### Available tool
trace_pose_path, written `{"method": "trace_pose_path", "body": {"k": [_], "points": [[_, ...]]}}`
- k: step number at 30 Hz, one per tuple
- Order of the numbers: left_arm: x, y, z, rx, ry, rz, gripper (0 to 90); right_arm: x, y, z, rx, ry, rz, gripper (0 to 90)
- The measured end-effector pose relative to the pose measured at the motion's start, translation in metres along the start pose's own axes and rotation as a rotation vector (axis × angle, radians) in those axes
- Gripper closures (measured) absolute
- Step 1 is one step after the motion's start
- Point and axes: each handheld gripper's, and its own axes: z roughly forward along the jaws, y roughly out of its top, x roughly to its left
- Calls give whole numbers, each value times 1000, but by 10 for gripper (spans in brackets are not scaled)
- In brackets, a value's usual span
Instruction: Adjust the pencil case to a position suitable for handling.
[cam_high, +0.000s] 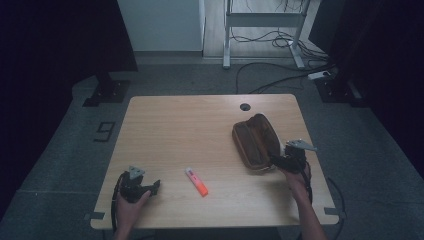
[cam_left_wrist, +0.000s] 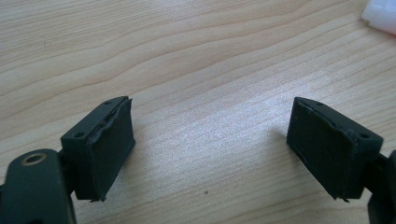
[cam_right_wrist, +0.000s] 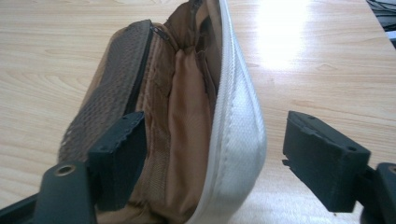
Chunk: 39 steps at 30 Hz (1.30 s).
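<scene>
A brown zip pouch (cam_high: 254, 141) lies unzipped on the right side of the wooden table (cam_high: 190, 125). In the right gripper view the pouch (cam_right_wrist: 187, 121) shows tan lining and a pale zipper edge. My right gripper (cam_high: 275, 161) is at its near end. Its jaws stand open (cam_right_wrist: 219, 154): the left jaw is inside the mouth against the lining, and the right jaw stands clear of the zipper edge. An orange and white marker (cam_high: 196, 181) lies at the front middle. My left gripper (cam_high: 152, 187) rests open near the front left corner, with bare wood between its jaws (cam_left_wrist: 212, 135).
The marker's white end (cam_left_wrist: 380, 14) shows at the top right of the left gripper view. A cable hole (cam_high: 244, 106) sits near the table's far edge. A desk frame (cam_high: 262, 22) and floor cables (cam_high: 280, 75) lie beyond the table.
</scene>
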Motion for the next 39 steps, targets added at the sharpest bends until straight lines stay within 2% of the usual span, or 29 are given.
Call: {"method": "trace_pose_path", "body": {"k": [3, 4, 5, 6, 7, 8, 9, 10, 13, 14, 15, 18, 26, 31, 39], "points": [[0, 0, 0, 0, 0, 0, 148, -2, 0, 5, 3, 0, 2, 251], [0, 0, 0, 0, 0, -1, 148, -3, -1, 9, -4, 2, 3, 297], [0, 0, 0, 0, 0, -1, 148, -3, -1, 9, -4, 2, 3, 297], [0, 0, 0, 0, 0, 0, 148, -3, -1, 13, -19, 11, 8, 354], [0, 0, 0, 0, 0, 0, 148, -3, -1, 13, -19, 11, 8, 354], [0, 0, 0, 0, 0, -1, 148, -3, -2, 17, -18, 15, -6, 420], [0, 0, 0, 0, 0, -1, 148, -3, -2, 17, -18, 15, -6, 420], [0, 0, 0, 0, 0, -1, 148, -1, -3, 21, -8, 10, -18, 469], [0, 0, 0, 0, 0, -1, 148, -1, -5, 24, 9, 13, -20, 506], [0, 0, 0, 0, 0, -1, 148, 0, -6, 26, 21, 14, -22, 547], [0, 0, 0, -1, 0, -1, 148, 0, -6, 26, 21, 14, -22, 547], [0, 0, 0, 0, 0, 0, 148, -1, -7, 28, 31, 17, -24, 649], [0, 0, 0, 1, -1, 0, 148, -7, -8, 28, 23, 28, -3, 773], [0, 0, 0, 1, -1, 0, 148, -9, -8, 27, 14, 27, 5, 813], [0, 0, 0, 1, -1, 0, 148, -12, -8, 25, -4, 48, 19, 824]]}}
